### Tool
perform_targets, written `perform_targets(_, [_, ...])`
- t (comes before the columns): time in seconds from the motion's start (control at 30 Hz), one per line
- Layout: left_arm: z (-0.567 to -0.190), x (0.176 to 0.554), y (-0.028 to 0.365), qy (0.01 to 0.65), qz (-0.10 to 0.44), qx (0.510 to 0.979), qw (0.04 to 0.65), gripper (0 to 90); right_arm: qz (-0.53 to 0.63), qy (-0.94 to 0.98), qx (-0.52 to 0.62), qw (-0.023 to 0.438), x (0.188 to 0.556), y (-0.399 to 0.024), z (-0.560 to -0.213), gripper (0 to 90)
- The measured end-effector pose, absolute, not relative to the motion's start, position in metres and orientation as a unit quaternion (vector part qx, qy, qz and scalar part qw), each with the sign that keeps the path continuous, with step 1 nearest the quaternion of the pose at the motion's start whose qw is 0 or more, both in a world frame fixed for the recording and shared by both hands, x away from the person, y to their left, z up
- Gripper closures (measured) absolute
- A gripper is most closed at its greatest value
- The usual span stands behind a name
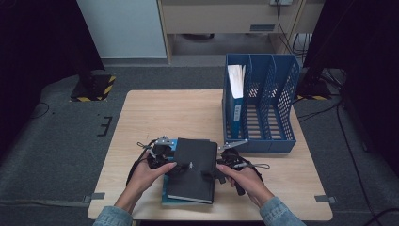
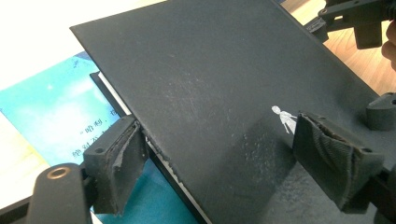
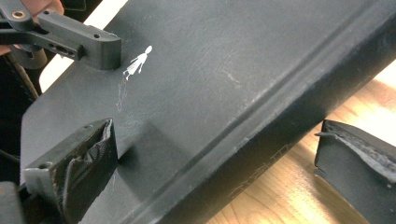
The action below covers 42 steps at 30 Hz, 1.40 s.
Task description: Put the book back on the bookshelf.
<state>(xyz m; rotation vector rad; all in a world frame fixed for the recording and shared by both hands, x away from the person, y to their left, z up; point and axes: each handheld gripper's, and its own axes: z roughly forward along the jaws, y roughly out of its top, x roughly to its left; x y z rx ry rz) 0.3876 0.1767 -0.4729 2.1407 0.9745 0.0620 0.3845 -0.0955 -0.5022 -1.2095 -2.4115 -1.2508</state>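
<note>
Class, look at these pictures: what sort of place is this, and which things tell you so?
Probably an office-like lab or recording room: a wooden table on grey carpet, a blue file rack holding a folder, and cables trailing across the floor.

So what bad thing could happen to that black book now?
The left gripper straddles only the page edge of the black book, one jaw above the cover and one below, so the book might tip or slide out when lifted. The right gripper stands wide open around the spine, without pressing on it, so that side may drop. The blue book underneath could get dragged along the table.
</note>
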Motion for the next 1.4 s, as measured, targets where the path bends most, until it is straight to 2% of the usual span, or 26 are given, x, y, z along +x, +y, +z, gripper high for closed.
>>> perform_targets(0.33, [-0.472,0.390,0.175,0.380,0.021,0.845,0.375,16.3,-0.419,-0.803,-0.410,0.108,0.388,-0.097,-0.506,0.0])
perform_targets(0.57, [-0.472,0.394,0.175,0.376,0.015,0.847,0.376,16.2,-0.444,-0.778,-0.420,0.144,0.390,-0.096,-0.517,0.1])
perform_targets(0.97, [-0.477,0.396,0.176,0.377,0.007,0.838,0.393,14.2,-0.460,-0.768,-0.415,0.162,0.393,-0.096,-0.522,0.3])
perform_targets(1.27, [-0.462,0.395,0.184,0.383,0.018,0.828,0.408,29.7,-0.461,-0.779,-0.404,0.132,0.390,-0.097,-0.506,5.8])
perform_targets(1.4, [-0.456,0.395,0.187,0.381,0.022,0.829,0.410,33.7,-0.457,-0.789,-0.394,0.115,0.390,-0.096,-0.498,6.9])
